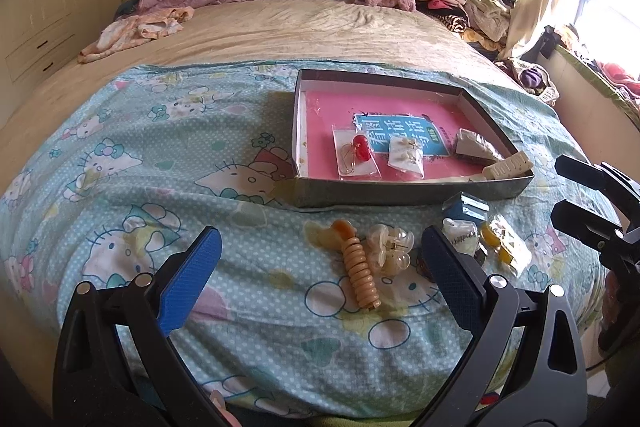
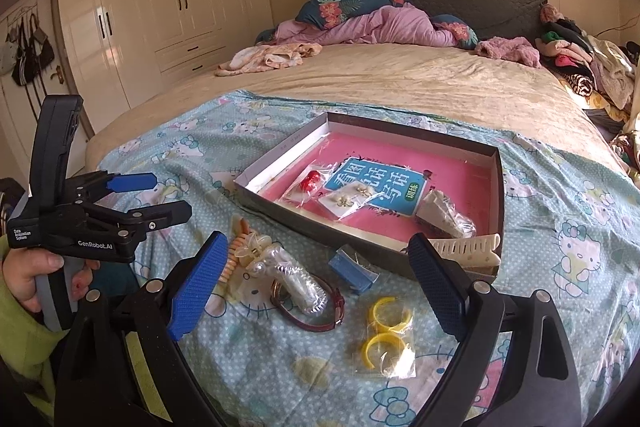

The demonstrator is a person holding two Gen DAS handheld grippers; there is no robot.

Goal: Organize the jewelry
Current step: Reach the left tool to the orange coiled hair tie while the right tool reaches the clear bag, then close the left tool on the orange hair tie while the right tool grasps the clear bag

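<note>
A shallow grey box (image 2: pixel 495 187) with a pink printed sheet on its floor lies on a Hello Kitty bedspread (image 1: pixel 132 163) covering the near end of a bed (image 2: pixel 400 83). Inside the box: a clear packet holding a red bead ornament (image 1: pixel 358 153), a packet of small pale earrings (image 1: pixel 406 153), a wrapped grey wedge-shaped item (image 1: pixel 476 147), and a cream comb (image 2: pixel 468 251) resting against the near right corner. On the bedspread in front of the box, loose pieces lie close together: a tan ribbed hair clip (image 1: pixel 358 275) touching a clear flower-shaped claw clip (image 1: pixel 392 249); a small blue box (image 2: pixel 354 269); a clear coiled piece lying over a maroon-strapped watch (image 2: pixel 316 311); and a packet with two yellow open rings (image 2: pixel 384 331). The left hand-held gripper (image 1: pixel 320 267) hovers with its blue pads spread wide, grasping nothing, the tan and clear clips between them. The right hand-held gripper (image 2: pixel 316 287) is likewise spread and empty, above the watch and yellow rings.
</note>
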